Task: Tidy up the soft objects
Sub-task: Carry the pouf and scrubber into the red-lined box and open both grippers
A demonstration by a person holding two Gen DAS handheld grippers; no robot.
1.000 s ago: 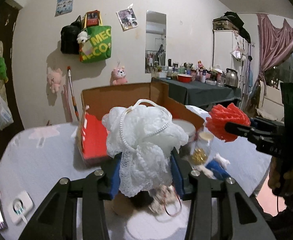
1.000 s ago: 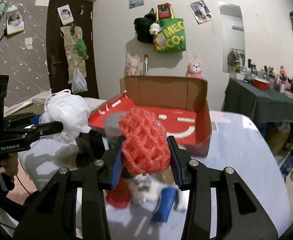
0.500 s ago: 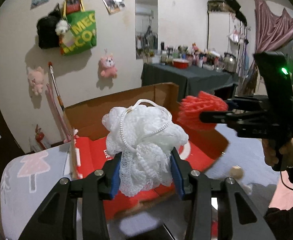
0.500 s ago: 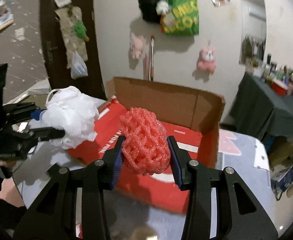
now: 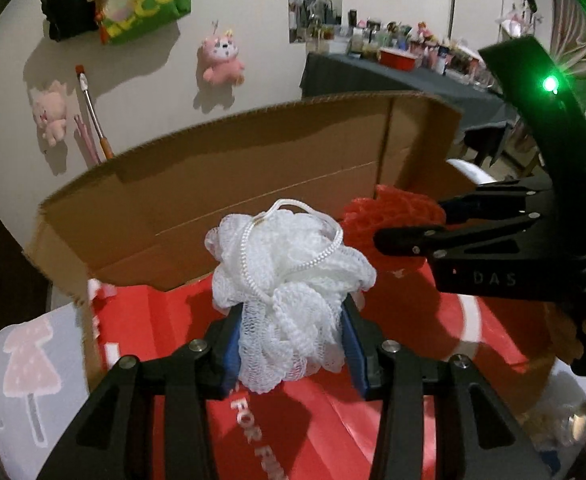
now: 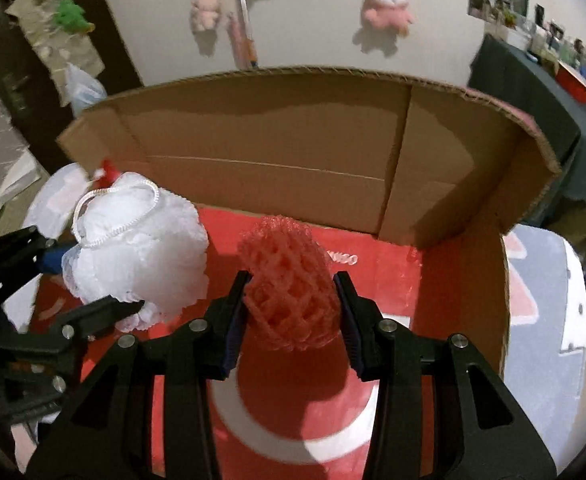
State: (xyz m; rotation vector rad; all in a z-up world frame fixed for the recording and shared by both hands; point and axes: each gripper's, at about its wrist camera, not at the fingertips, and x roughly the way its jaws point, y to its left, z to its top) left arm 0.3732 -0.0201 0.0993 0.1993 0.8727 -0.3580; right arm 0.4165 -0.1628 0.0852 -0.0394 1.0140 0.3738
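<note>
red-lined box point(image 6: 453, 300): frilly white pouf point(image 5: 289, 280), coral net point(image 6: 289, 296)

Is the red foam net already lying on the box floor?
No, the red foam net is clamped between the right gripper fingers above the red box floor.

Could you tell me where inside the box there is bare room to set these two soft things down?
The cardboard box shows a bare red floor from the back wall to the right wall. The crowded part is left-centre, where the white bath pouf and red foam net hang side by side in the tongs.
</note>
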